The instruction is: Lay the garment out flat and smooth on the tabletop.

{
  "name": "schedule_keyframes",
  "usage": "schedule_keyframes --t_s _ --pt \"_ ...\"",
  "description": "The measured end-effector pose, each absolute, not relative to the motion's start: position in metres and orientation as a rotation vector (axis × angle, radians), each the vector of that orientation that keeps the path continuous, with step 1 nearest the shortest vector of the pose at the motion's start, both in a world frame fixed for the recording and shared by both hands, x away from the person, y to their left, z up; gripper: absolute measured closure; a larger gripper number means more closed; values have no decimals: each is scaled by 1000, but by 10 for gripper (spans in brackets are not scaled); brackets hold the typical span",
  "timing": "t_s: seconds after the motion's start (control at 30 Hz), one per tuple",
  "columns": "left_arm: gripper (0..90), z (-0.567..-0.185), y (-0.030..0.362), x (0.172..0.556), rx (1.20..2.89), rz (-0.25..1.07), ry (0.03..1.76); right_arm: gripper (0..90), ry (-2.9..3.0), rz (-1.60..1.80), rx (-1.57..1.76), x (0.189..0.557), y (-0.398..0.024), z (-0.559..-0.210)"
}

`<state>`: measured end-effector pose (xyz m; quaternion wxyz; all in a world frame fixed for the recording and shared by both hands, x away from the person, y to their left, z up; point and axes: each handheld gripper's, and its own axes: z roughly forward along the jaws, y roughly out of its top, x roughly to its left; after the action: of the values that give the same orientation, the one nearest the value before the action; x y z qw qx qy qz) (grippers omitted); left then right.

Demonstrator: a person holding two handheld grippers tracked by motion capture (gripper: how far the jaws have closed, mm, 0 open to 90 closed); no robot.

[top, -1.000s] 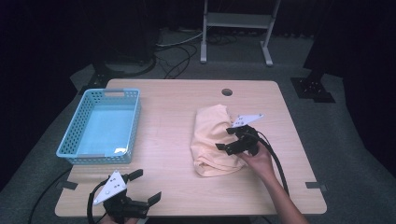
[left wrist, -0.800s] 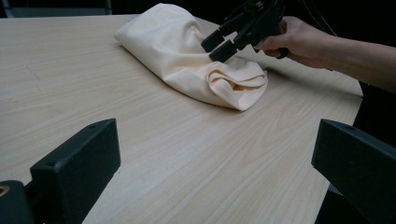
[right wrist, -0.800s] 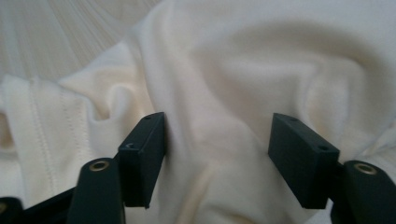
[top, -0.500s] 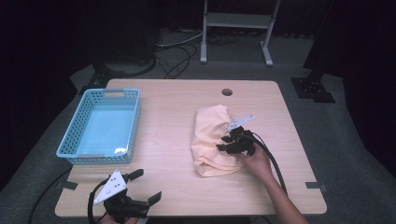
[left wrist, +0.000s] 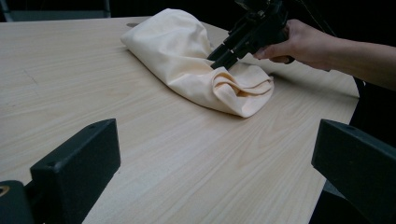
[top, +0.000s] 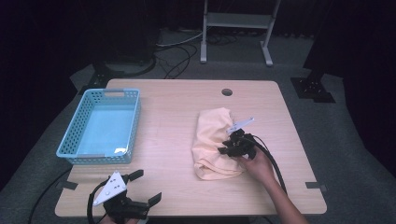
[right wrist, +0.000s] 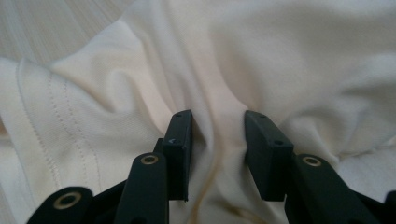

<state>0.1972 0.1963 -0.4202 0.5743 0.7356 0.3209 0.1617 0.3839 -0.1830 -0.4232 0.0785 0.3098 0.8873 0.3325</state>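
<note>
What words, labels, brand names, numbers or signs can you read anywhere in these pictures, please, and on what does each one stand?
None can be read: no print shows on the cream folded cloth, the light blue plastic basket or the pale wooden table.
A small white patch on the basket floor is too blurred to tell.

Wooden table (top: 177,116): blue basket (top: 100,127), cream cloth (top: 212,140).

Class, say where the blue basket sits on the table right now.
In the high view, the blue basket sits at the table's left edge, apart from the cream cloth, beyond the left hand-held gripper.
</note>
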Motion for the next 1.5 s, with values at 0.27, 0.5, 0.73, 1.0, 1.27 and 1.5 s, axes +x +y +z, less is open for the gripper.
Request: schedule_keyframes --t_s 0.27,0.5,0.73,1.0,1.27,1.5 --pt "5 -418 194 195 1718 376 744 630 2653 1008 930 366 -189 -424" --pt "5 -415 189 192 1731 377 721 630 2655 1010 930 346 -194 -425" --pt "4 -416 183 192 1754 370 709 631 2657 1018 923 326 -200 -425" --pt "4 -415 179 190 1760 371 698 631 2645 1046 925 303 -207 -427" --pt "5 -412 172 186 1786 382 678 628 2623 1067 910 279 -212 -429" --pt "5 -408 159 190 1796 360 643 494 2673 1131 916 278 -217 -427"
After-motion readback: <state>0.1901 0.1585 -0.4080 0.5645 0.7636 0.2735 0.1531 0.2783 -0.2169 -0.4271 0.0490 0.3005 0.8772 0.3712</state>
